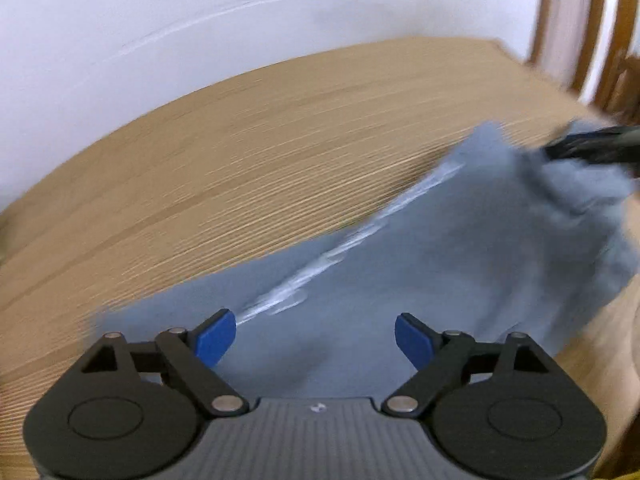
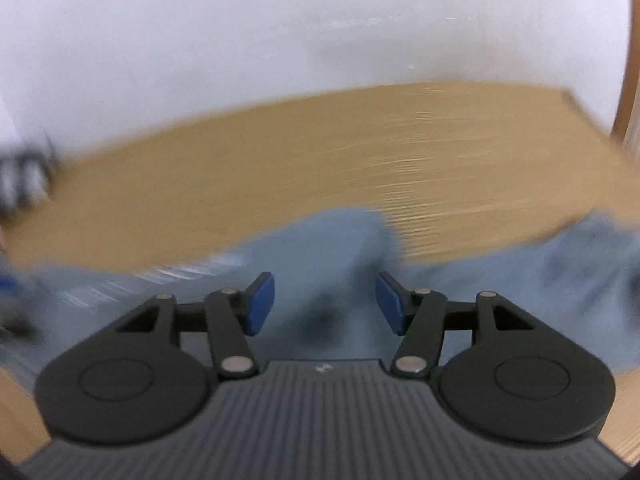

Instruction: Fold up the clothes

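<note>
Blue-grey garment (image 1: 400, 280) spread on the wooden table (image 1: 240, 160), long axis running diagonally up toward the far right corner. Left gripper (image 1: 316, 336) spread wide, empty, hovering over its near end. Right gripper (image 2: 326, 304) parted too, nothing pinched, above the bunched far end; both views blurred.

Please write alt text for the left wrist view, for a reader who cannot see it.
The left gripper, its blue-tipped jaws open and empty, hangs over a grey-blue garment with a white print, lying on a wooden table. At the right edge a blurred dark object, likely the right gripper, meets the cloth's far end. A white wall stands behind.
</note>
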The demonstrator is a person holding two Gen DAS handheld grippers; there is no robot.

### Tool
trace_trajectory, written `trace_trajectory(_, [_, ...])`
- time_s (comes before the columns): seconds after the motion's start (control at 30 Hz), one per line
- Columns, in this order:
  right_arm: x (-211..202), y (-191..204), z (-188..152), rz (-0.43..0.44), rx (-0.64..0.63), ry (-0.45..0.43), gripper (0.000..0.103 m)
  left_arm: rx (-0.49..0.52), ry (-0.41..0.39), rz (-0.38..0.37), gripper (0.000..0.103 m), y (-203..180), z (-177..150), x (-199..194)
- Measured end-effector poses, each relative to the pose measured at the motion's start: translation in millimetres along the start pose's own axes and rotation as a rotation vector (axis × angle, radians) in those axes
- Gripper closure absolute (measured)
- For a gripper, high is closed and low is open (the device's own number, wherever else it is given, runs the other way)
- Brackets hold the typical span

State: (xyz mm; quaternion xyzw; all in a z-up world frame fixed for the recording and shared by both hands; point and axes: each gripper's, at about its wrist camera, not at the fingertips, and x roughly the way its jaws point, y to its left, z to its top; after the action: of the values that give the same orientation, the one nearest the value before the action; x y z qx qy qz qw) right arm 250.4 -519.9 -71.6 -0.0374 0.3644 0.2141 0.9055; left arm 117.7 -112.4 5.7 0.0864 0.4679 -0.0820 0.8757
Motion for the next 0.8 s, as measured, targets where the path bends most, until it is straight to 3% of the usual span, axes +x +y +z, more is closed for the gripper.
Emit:
trace_trajectory(0.1, [26.8, -40.8, 13.4, 0.019, -0.145, 0.07, 0.044, 0.012, -0.02, -0.05, 0.014, -54.2, 24.7, 21.6])
trace_trajectory(0.17, [45.1, -65.9, 14.7, 0.081, -0.191, 0.127, 0.045, 0.025, 0.015, -0.044, 0.015, -80.7, 33.2, 42.7])
trace_trajectory(0.23, [55.5, -72.5, 9.6, 0.115, -0.257, 0.187, 0.061, 0.028, 0.075, -0.027, 0.017, -93.9, 33.3, 60.7])
trace_trajectory(0.27, [56.8, -69.1, 7.4, 0.073, -0.312, 0.204, 0.081, 0.029, 0.105, -0.017, 0.017, -100.2, 33.1, 69.5])
trace_trajectory(0.37, [55.1, -73.5, -3.2, -0.05, -0.367, 0.213, 0.082, -0.003, 0.179, -0.004, 0.011, -101.5, 25.8, 85.6])
trace_trajectory(0.4, [56.1, -82.2, -7.6, -0.072, -0.339, 0.217, 0.08, -0.019, 0.189, -0.003, 0.007, -99.4, 23.8, 87.5])
trace_trajectory(0.5, [51.4, -111.2, -10.4, -0.024, -0.19, 0.196, 0.073, -0.056, 0.211, -0.001, 0.005, -94.5, 19.9, 90.2])
trace_trajectory(0.6, [37.8, -117.8, -0.9, 0.023, -0.123, 0.169, 0.068, -0.046, 0.199, 0.015, 0.014, -101.5, 25.0, 77.1])
trace_trajectory(0.67, [15.4, -117.4, 8.0, 0.054, -0.155, 0.102, 0.063, -0.026, 0.175, 0.019, 0.015, -109.3, 28.9, 65.4])
trace_trajectory(0.8, [-14.2, -103.1, 18.5, 0.154, -0.313, -0.009, 0.046, 0.065, 0.083, -0.043, 0.013, -140.5, 41.5, 48.6])
